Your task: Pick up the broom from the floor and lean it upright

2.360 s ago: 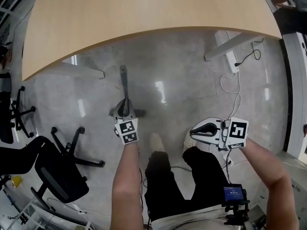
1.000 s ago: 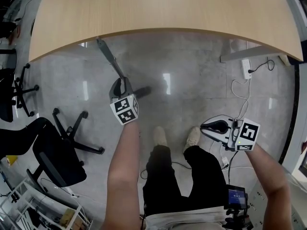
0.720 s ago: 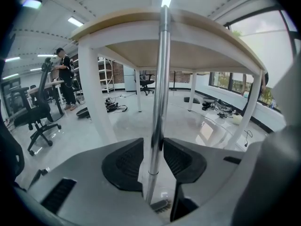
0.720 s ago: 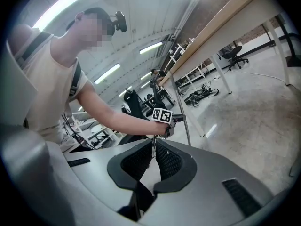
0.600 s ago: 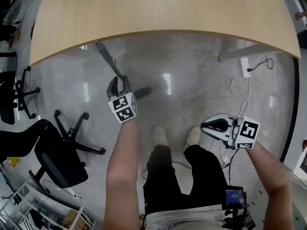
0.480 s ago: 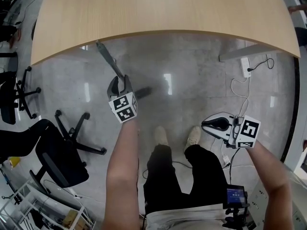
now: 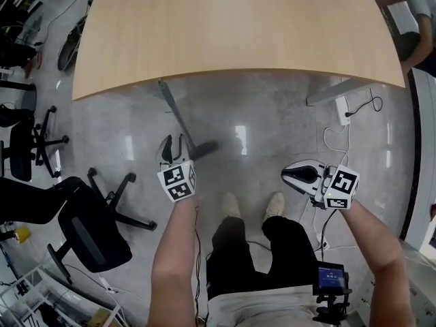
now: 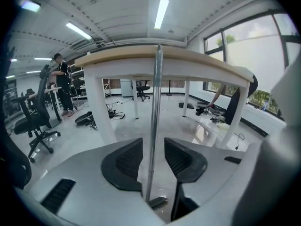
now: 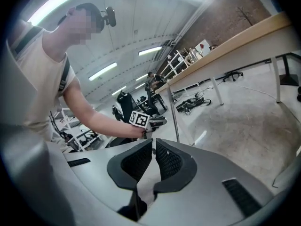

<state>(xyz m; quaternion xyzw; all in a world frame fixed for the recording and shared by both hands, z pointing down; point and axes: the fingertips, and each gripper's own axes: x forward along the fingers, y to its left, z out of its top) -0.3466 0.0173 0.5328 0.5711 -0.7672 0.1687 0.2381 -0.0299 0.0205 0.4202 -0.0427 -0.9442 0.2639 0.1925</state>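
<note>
The broom's metal handle (image 7: 176,113) stands slanted, its top against the edge of the wooden table (image 7: 231,26) and its dark head (image 7: 205,146) on the floor. My left gripper (image 7: 173,144) is open just in front of it. In the left gripper view the handle (image 8: 153,112) rises between the jaws of the left gripper (image 8: 152,143) with a gap on each side, and the head (image 8: 157,202) shows below. My right gripper (image 7: 289,175) hangs to the right above the floor, away from the broom. Its jaws (image 9: 154,145) are shut with nothing between them. The right gripper view also shows the handle (image 9: 175,117) leaning on the table (image 9: 235,41).
A black office chair (image 7: 92,227) stands at the left, another chair (image 7: 27,138) further left. A table leg (image 7: 327,90), a power strip (image 7: 340,106) and cables (image 7: 330,138) lie at the right. My shoes (image 7: 231,204) are just behind the broom head. A person (image 7: 409,5) stands at the top right.
The left gripper's jaws have opened off the handle and the gripper has drawn back toward me and upward. The broom stays leaning on the table edge. The right gripper rose slightly.
</note>
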